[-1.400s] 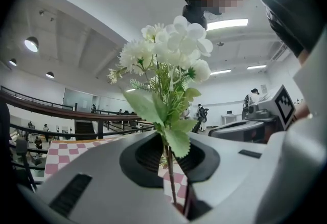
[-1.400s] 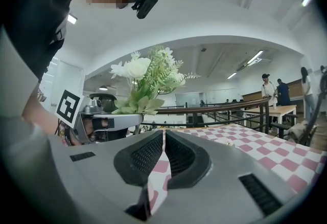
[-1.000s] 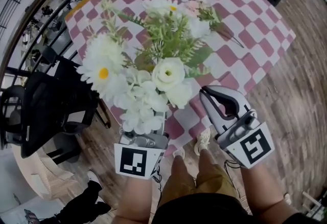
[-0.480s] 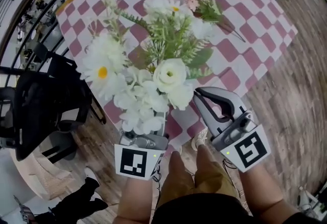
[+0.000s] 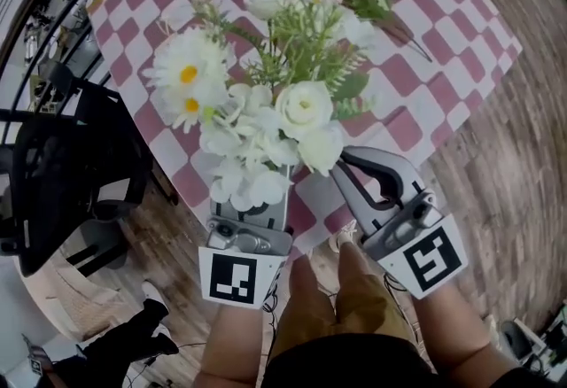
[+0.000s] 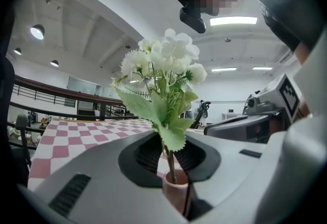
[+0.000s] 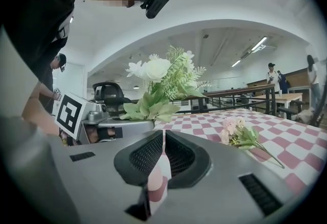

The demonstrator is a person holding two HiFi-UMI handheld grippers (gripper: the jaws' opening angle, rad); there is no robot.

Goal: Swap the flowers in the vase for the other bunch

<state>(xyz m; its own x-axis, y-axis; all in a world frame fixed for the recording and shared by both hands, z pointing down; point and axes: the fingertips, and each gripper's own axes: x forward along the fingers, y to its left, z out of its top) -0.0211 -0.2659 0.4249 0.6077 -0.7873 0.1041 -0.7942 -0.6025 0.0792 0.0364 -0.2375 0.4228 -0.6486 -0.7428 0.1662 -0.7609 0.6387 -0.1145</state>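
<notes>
Left tongs [image 6: 168, 141] clamp the white artificial flower bunch [image 5: 266, 138], its stem entering a small round pink vase [image 6: 175, 187]. Right tongs [image 7: 163, 138] are pressed together, empty. A pink-blossom bunch [image 5: 368, 1] lies on the red-checked bench [image 5: 443, 67].

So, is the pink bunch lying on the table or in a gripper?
On the table: the pink bunch lies flat on the checked tablecloth, stem pointing toward the table's edge, with nothing gripping it.

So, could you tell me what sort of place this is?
Likely a large indoor hall, perhaps a canteen or shared workspace: a checked tablecloth, a long dark railing, strip lights on a high ceiling, and people at a far table.
</notes>
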